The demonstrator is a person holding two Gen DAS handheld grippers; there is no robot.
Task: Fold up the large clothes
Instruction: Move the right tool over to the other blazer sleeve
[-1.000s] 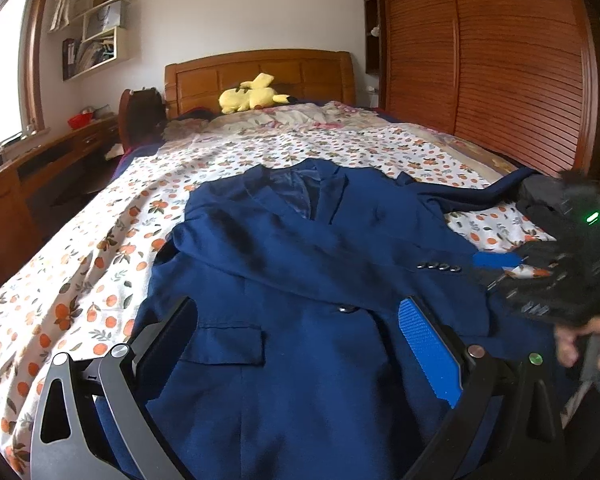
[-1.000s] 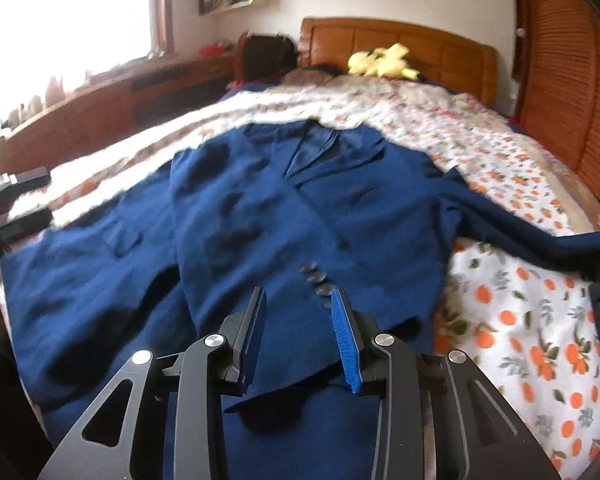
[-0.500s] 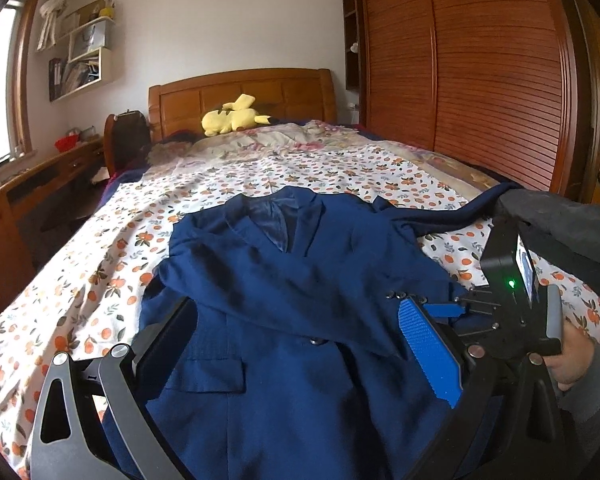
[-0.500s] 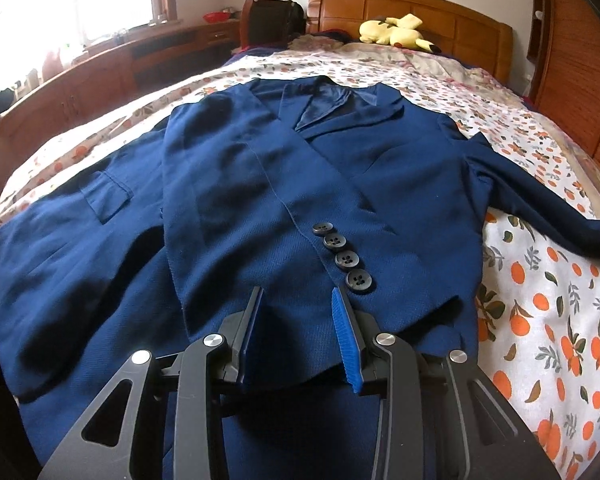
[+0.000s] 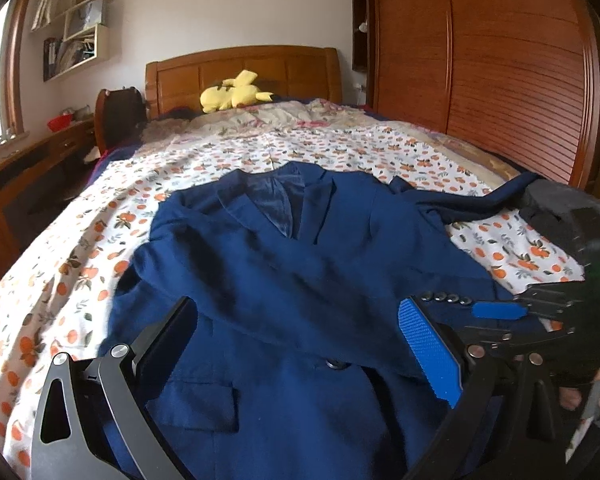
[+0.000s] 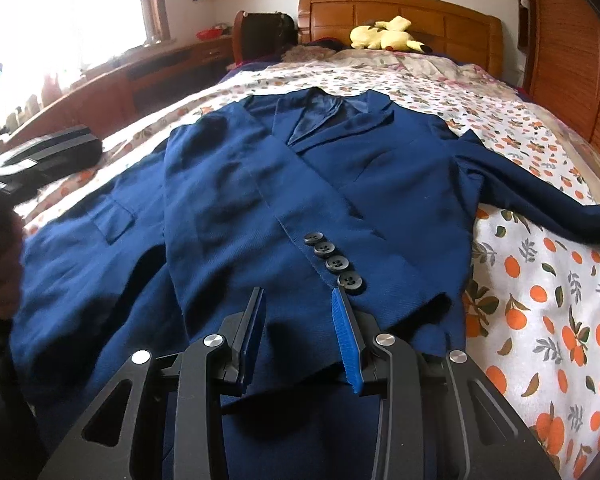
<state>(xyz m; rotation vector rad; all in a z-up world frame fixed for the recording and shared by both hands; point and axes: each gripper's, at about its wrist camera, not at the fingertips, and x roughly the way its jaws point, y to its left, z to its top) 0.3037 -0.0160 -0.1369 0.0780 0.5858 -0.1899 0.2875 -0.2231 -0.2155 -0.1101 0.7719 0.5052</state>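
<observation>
Clearly, blue jacket (image 6: 260, 208) lay face-up on bed (image 6: 540, 300), collar toward headboard, hem toward both tools, long axis running straight away. Folded-over sleeve cuff with buttons (image 6: 334, 256) sat just ahead of right tool (image 6: 298, 336), nearer than left tool (image 5: 296, 356). Right tool narrow, empty; left wide, empty. No readable writing.

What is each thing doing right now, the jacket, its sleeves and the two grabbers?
Blue jacket: lying flat on the bed, front up.
Buttoned sleeve: folded across the chest.
Other sleeve: stretched out sideways, unfolded.
Left gripper: open, empty, above the jacket.
Right gripper: open, empty, at the cuff.
</observation>
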